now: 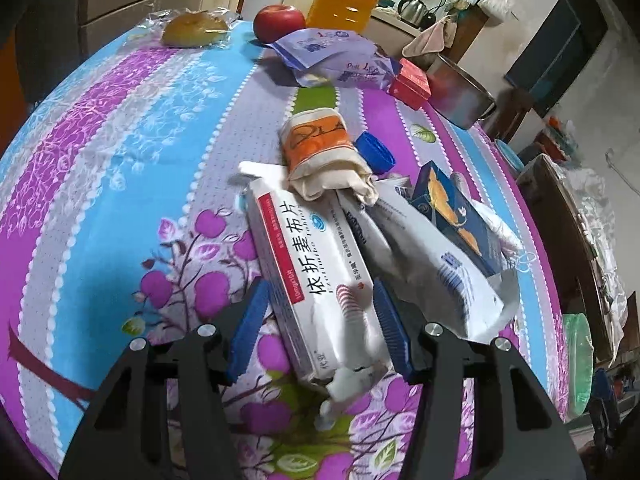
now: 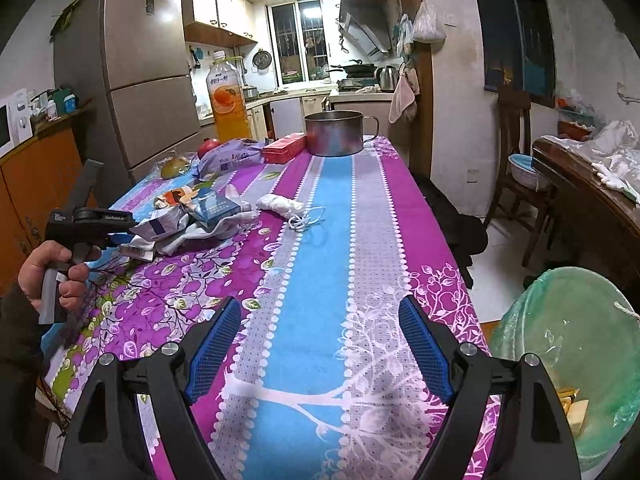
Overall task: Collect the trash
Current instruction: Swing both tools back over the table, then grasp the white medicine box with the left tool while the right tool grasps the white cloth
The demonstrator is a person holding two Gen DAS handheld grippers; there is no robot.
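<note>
A white medicine box (image 1: 316,280) with red print lies on the striped tablecloth (image 1: 120,160), between the blue pads of my left gripper (image 1: 320,328). A thin strip of cloth shows beside the left pad, so the jaws stand open around the box. Behind the box lie a crumpled wrapper with an orange label (image 1: 320,144), a blue cap (image 1: 374,152), a torn white pouch (image 1: 440,272) and a dark blue carton (image 1: 452,208). My right gripper (image 2: 320,344) is open above bare tablecloth with nothing between its pads. A rolled white mask (image 2: 280,202) lies further back.
At the far end stand an apple (image 1: 279,22), bagged bread (image 1: 194,30), an orange juice bottle (image 2: 226,96), purple tissue packs (image 1: 336,56), a red box (image 2: 284,148) and a metal pot (image 2: 336,132). A bin lined with a green bag (image 2: 568,340) sits off the table's right edge. A hand (image 2: 52,276) holds the left tool.
</note>
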